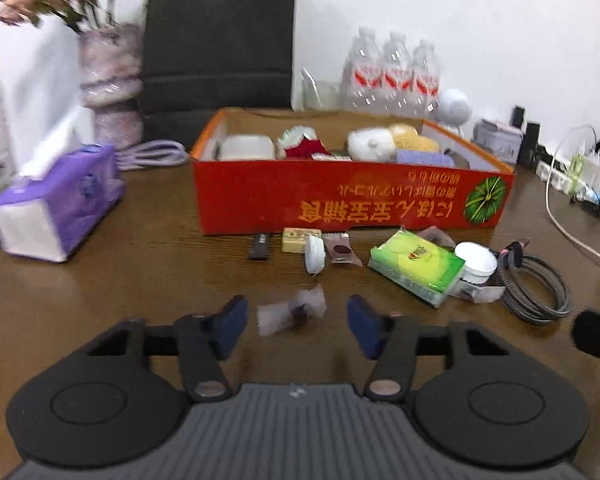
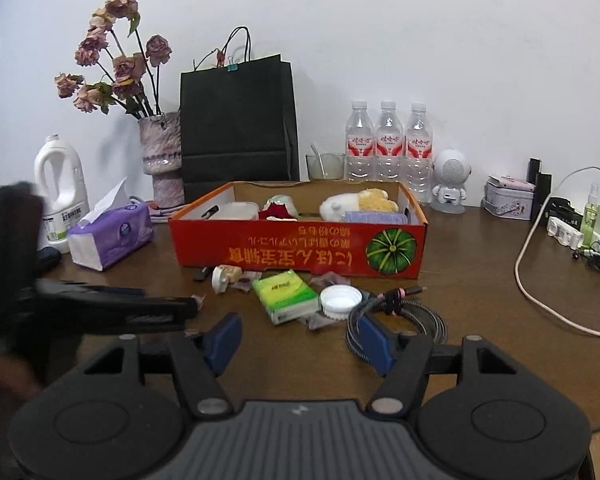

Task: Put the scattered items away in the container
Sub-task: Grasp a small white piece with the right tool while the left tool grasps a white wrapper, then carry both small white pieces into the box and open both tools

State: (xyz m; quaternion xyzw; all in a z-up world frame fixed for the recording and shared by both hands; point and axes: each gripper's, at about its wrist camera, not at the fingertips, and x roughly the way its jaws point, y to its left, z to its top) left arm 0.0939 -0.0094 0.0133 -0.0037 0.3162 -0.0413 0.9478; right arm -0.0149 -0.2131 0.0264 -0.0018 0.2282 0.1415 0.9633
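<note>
Right wrist view: coiled cable beside bottle cap, tissue pack

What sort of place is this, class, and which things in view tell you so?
Probably a home or office desk against a wall: a brown wooden table carrying a vase of dried flowers, three water bottles and a power strip with chargers.
</note>
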